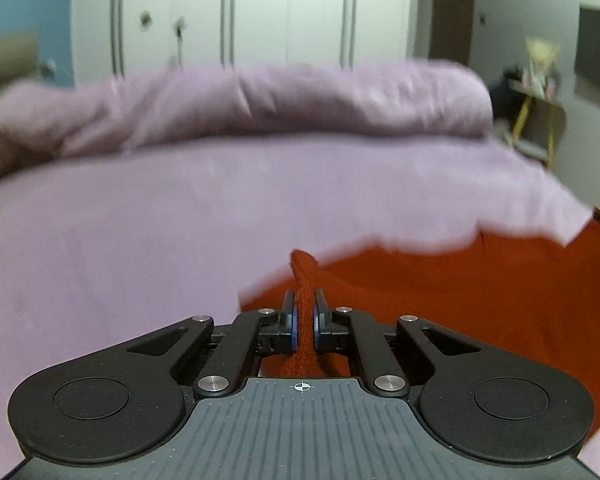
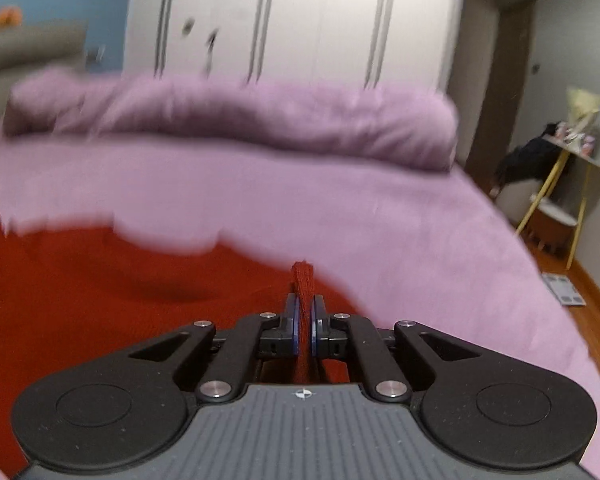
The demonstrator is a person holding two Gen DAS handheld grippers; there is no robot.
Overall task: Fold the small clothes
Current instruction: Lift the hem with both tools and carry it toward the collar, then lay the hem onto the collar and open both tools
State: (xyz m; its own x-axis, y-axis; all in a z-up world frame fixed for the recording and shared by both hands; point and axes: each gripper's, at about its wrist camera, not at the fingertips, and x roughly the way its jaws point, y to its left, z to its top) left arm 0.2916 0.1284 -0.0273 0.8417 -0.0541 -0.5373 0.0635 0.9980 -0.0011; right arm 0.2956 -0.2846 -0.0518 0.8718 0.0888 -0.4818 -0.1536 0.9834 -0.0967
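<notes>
A red knitted garment (image 1: 480, 292) lies on the pink bed sheet (image 1: 140, 232) and spreads to the right in the left wrist view. My left gripper (image 1: 305, 300) is shut on a pinched edge of it, and the fabric sticks up between the fingers. In the right wrist view the same red garment (image 2: 120, 280) spreads to the left. My right gripper (image 2: 303, 304) is shut on another pinched edge of it. Both views are blurred by motion.
A rolled pink duvet (image 1: 260, 104) lies across the far side of the bed. White wardrobe doors (image 1: 260, 8) stand behind it. A small yellow-legged table (image 2: 560, 184) with items stands at the right, over wooden floor (image 2: 588, 300).
</notes>
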